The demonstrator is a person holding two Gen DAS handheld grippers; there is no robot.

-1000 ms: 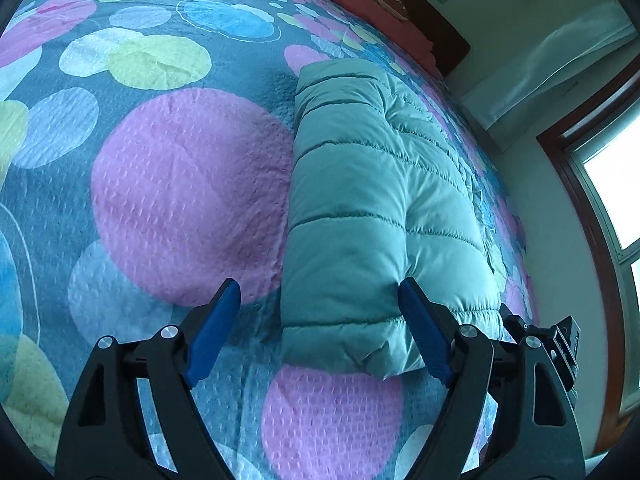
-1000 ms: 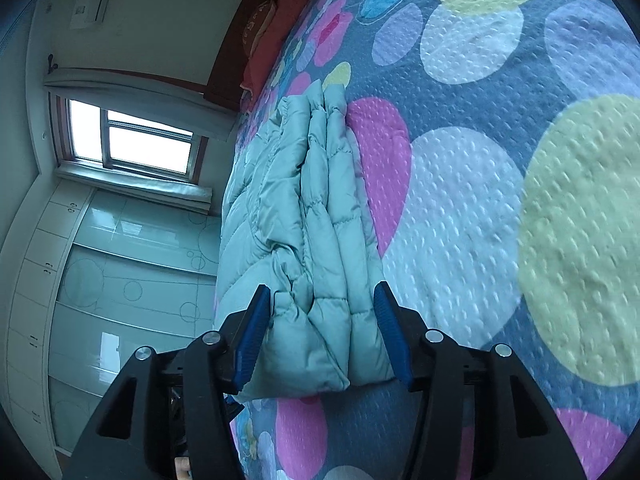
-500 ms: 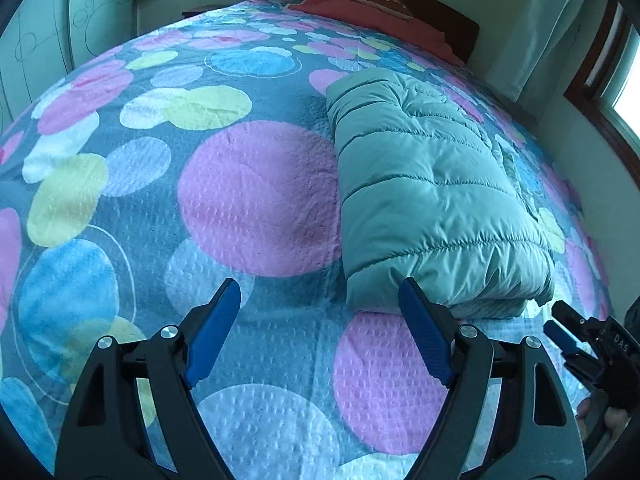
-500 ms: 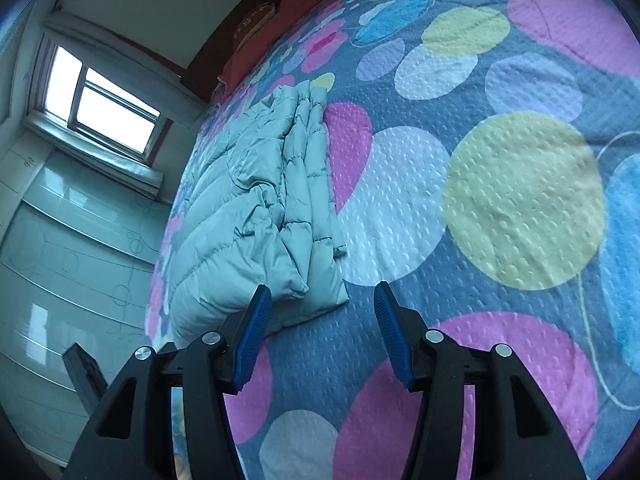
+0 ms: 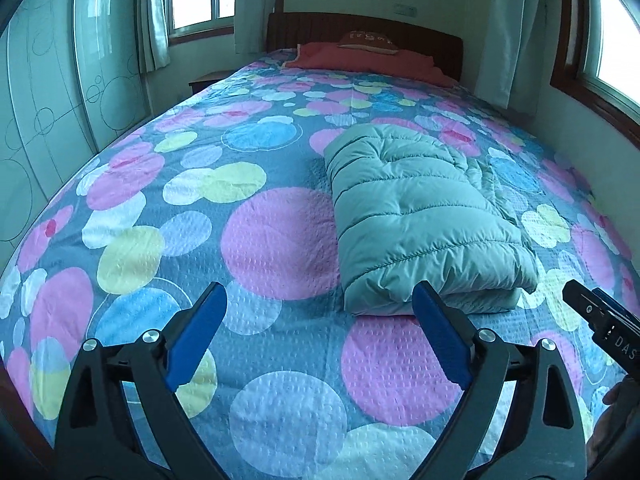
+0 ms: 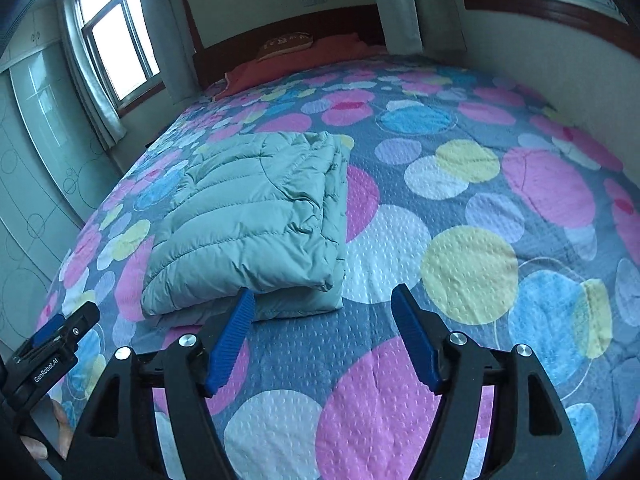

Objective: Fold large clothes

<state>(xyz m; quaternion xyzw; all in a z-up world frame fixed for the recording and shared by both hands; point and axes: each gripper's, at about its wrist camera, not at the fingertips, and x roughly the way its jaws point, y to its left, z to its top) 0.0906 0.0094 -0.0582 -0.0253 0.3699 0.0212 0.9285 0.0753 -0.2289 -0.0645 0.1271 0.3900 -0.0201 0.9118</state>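
Note:
A pale green puffer jacket (image 5: 420,216) lies folded into a thick rectangle on the bed; it also shows in the right wrist view (image 6: 256,216). My left gripper (image 5: 320,320) is open and empty, held above the bedspread just short of the jacket's near edge. My right gripper (image 6: 324,320) is open and empty, also just short of the near edge, toward the jacket's right corner. Each gripper shows at the edge of the other's view: the right one (image 5: 600,320) and the left one (image 6: 56,340).
The bedspread (image 5: 160,208) is blue-grey with large pink, yellow and blue circles. A red blanket (image 5: 360,60) and a pillow (image 5: 368,38) lie at the dark wooden headboard. A wall runs along the bed's right side (image 6: 560,64). Glass wardrobe doors (image 5: 48,92) stand on the left.
Both grippers have pulled back from the jacket and levelled out. The right jaws no longer straddle its edge. The folded jacket lies free on the bed.

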